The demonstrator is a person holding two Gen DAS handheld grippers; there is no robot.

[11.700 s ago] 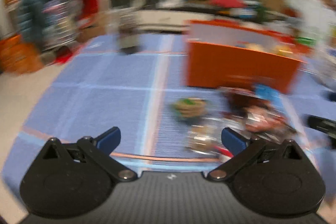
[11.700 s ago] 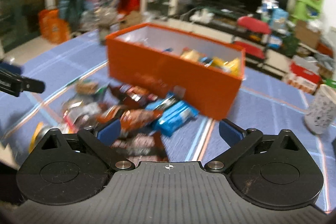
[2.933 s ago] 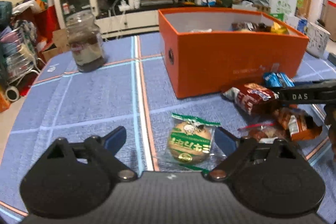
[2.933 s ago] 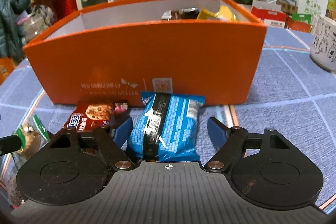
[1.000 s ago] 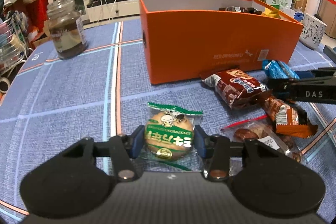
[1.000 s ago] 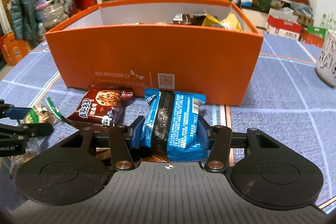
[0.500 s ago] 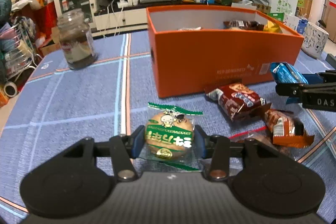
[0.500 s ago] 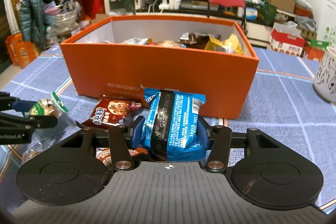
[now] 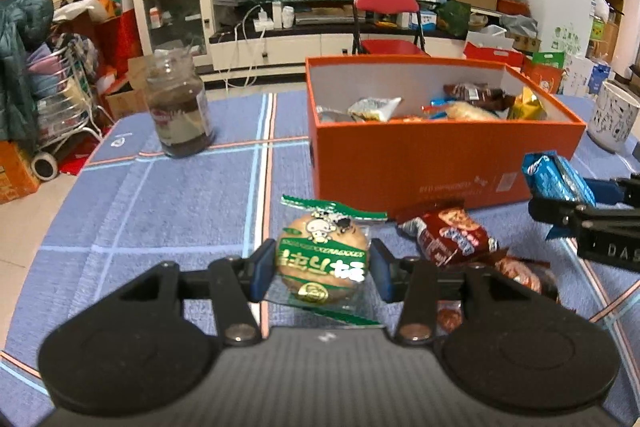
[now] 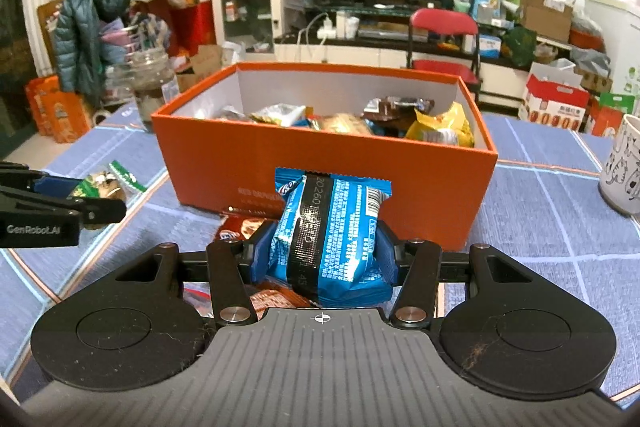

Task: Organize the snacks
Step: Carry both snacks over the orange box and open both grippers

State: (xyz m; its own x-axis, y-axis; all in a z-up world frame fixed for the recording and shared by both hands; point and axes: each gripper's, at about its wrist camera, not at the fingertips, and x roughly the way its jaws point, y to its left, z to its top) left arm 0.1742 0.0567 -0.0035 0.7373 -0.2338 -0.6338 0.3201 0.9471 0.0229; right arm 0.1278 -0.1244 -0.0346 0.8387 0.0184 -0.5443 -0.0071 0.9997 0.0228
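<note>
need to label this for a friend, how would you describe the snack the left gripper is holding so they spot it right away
Find the orange box on the blue cloth. In front of its left corner, the left gripper holds a round cookie in clear wrap. Only it has a green band; its neighbours are red-brown or blue packets.

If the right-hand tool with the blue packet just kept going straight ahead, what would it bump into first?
Probably the near wall of the open orange cardboard box. The right tool grips the blue foil snack packet, whose top edge overlaps that wall in the right wrist view. Depth is uncertain; it might clear the rim.

Green-label cookie [image 9: 322, 261], blue packet [image 10: 330, 241] — both seemingly lifted.
</note>
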